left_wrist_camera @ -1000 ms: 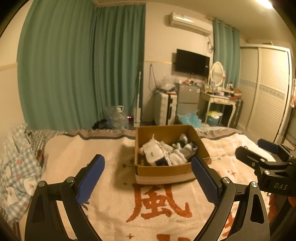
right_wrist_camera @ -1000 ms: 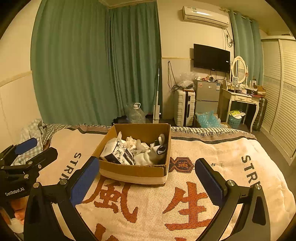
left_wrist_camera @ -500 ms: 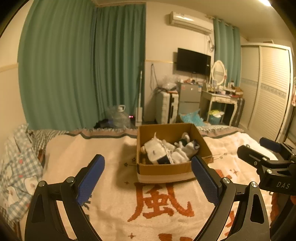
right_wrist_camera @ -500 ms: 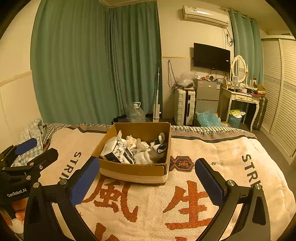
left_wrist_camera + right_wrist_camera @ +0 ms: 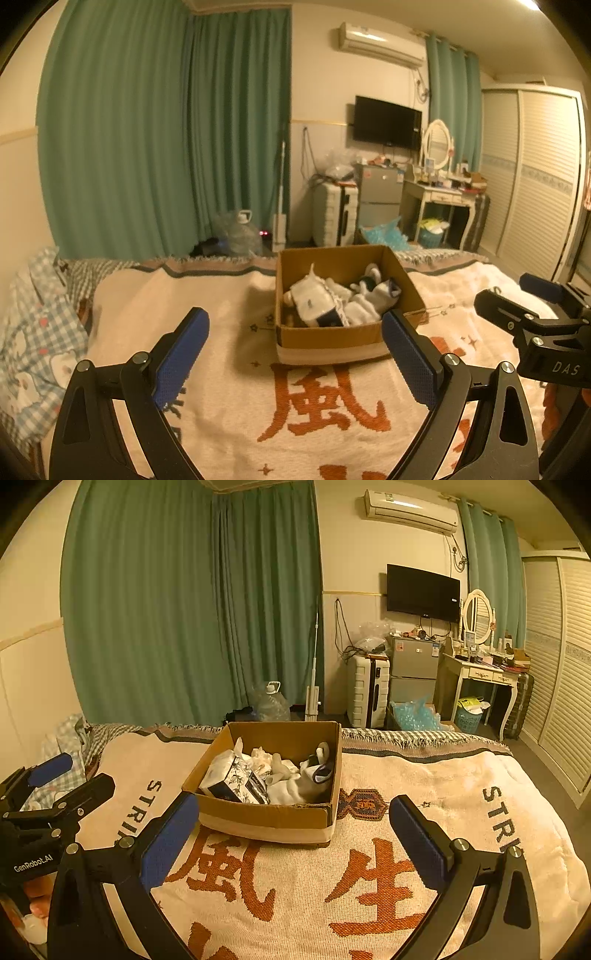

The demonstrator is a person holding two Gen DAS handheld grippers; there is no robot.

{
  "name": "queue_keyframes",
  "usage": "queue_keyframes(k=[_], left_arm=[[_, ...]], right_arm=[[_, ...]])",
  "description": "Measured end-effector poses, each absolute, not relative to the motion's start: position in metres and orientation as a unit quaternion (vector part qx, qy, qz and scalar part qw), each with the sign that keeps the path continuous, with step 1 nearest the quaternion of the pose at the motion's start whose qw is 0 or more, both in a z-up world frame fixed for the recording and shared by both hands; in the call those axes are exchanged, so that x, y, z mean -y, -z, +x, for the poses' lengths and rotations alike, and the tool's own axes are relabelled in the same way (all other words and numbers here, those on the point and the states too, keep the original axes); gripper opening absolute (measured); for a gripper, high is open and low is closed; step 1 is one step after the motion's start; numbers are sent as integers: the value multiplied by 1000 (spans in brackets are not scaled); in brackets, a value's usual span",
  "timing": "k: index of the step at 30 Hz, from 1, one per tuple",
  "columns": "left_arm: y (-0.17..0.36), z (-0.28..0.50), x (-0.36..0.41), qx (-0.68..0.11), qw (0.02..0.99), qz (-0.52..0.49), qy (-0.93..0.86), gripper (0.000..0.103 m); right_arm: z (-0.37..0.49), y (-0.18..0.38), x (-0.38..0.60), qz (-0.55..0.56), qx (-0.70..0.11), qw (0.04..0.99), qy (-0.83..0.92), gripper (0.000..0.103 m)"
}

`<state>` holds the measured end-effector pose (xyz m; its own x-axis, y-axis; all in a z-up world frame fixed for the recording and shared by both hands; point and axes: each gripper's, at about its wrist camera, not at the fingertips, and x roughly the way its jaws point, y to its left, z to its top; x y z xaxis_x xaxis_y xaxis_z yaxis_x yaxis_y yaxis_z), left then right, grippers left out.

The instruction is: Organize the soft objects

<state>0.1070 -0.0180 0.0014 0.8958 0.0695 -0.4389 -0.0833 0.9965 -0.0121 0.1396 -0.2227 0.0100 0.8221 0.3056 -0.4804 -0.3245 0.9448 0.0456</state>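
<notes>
1. Left wrist view: green curtains [image 5: 166, 129] close off the far wall, and a cream blanket [image 5: 229, 424] with orange characters covers the bed below me.
2. I hold my left gripper [image 5: 295, 354] low over the blanket, aimed at 12 o'clock; its jaws are spread wide with nothing between the blue pads [image 5: 183, 354].
3. At 12 o'clock, beyond the fingertips, a cardboard box [image 5: 332, 338] sits on the blanket. Its near right corner lies just behind my right-hand pad in this view, though I cannot tell whether they touch.
4. Inside the box lie white soft toys [image 5: 365, 306] with dark patches, piled against a white packet [image 5: 312, 302] at the box's left.
5. At 3 o'clock the right gripper [image 5: 532, 306] shows side-on, pointing toward 10 o'clock above the blanket, its fingers apart.
6. A blue checked quilt [image 5: 33, 332] is bunched at 9 o'clock.
7. Right wrist view: the same blanket [image 5: 406, 775] fills the lower half, with a wall television [image 5: 423, 592] and a dressing table [image 5: 484, 674] at 1 o'clock.
8. My right gripper [image 5: 291, 840] hovers level over the blanket, jaws spread wide and holding nothing.
9. The box [image 5: 266, 818] sits at 11 o'clock, just past the left pad [image 5: 166, 843]; a patterned tissue pack [image 5: 236, 784] and the soft toys [image 5: 295, 782] fill it.
10. At 9 o'clock the left gripper [image 5: 61, 781] angles toward 2 o'clock, fingers parted.
</notes>
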Motion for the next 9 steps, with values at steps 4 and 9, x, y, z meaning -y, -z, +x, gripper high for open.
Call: queue_keyframes(k=[4, 9], left_arm=[[-2, 108, 17, -224, 973, -17, -43, 96], [-2, 107, 17, -224, 973, -15, -46, 96]], right_arm=[[139, -10, 222, -19, -250, 954, -165, 103], [140, -9, 222, -21, -253, 953, -164, 103]])
